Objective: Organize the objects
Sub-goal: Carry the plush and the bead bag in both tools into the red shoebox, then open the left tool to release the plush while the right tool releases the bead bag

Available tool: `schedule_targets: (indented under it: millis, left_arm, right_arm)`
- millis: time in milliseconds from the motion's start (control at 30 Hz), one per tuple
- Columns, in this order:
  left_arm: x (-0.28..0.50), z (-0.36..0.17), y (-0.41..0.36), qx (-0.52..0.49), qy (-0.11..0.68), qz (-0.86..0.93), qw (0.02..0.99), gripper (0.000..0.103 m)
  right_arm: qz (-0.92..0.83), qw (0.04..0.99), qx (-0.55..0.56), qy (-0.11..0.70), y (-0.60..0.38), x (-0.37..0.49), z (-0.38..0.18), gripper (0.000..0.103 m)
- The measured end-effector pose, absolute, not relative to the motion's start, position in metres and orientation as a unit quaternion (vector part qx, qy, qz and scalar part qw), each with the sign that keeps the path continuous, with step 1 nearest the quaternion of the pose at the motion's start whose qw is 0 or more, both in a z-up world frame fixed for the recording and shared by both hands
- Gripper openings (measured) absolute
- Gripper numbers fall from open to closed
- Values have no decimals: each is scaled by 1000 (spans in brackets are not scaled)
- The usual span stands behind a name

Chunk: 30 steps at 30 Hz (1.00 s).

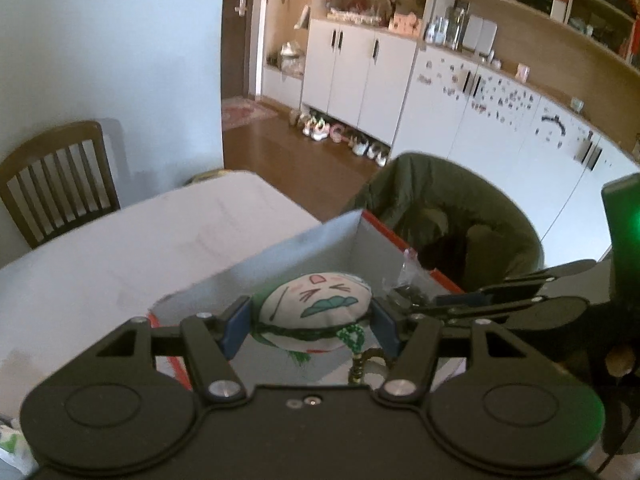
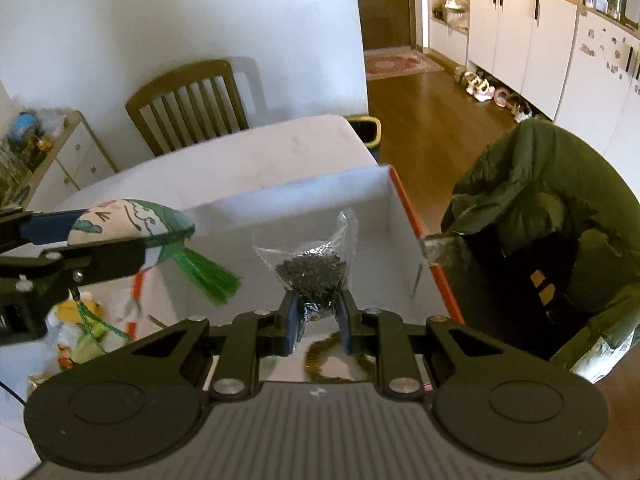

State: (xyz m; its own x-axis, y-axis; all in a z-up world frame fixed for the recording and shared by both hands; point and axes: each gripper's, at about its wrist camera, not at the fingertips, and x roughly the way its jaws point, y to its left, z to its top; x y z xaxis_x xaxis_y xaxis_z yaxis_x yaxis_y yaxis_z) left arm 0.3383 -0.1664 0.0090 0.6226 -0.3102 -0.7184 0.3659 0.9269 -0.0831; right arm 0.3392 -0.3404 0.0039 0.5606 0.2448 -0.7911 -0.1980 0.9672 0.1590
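Nearby, a green jacket [image 2: 536, 208] drapes beside the box [image 2: 404, 200].

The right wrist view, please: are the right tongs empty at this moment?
No, the right tongs are shut on a clear plastic bag of dark bits, held over the white box.
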Motion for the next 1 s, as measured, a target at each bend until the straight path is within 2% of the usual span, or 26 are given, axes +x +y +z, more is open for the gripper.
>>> schedule_targets:
  millis: [533, 1000]
  left_arm:
    - [397, -85, -198, 65, 473, -130, 869, 63]
    - [418, -121, -197, 70, 535, -114, 834, 65]
  right_arm:
    - [133, 837, -36, 529, -345, 373, -81, 20]
    - [137, 823, -53, 549, -339, 388, -102, 21]
